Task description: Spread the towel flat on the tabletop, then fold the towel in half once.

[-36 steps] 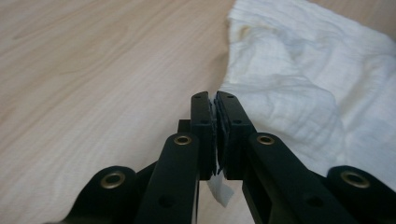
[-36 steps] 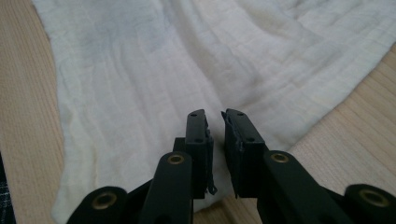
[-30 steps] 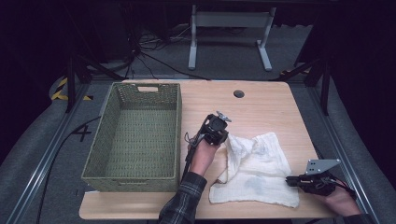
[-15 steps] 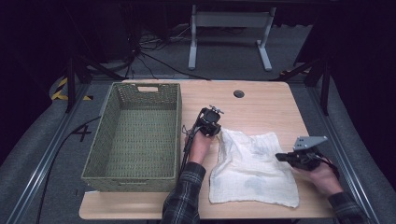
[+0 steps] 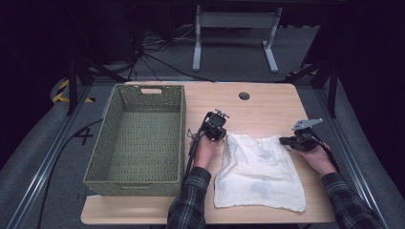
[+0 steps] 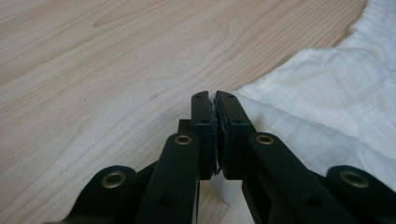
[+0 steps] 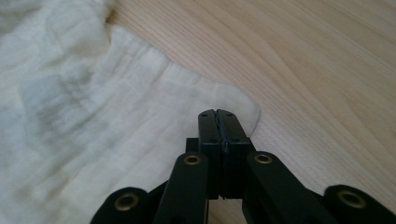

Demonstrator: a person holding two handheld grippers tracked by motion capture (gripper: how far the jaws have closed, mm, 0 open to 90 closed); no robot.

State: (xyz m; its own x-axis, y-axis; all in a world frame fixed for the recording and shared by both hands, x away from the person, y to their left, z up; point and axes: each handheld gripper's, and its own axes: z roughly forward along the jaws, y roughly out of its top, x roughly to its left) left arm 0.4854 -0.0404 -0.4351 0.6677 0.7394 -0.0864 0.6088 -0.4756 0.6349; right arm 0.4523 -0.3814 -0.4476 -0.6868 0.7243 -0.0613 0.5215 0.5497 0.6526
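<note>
Cloth (image 5: 260, 171) lies spread between both grippers' pinched corners.

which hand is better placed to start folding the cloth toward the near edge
Roughly even, slightly the left. The left gripper has its fingers shut on the white cloth at its far left corner. The right gripper is shut at the far right corner, but whether it pinches fabric is unclear.

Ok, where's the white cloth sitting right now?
In the high view the white cloth lies spread on the table's near right part, right of the green basket, between the left gripper and right gripper.
</note>
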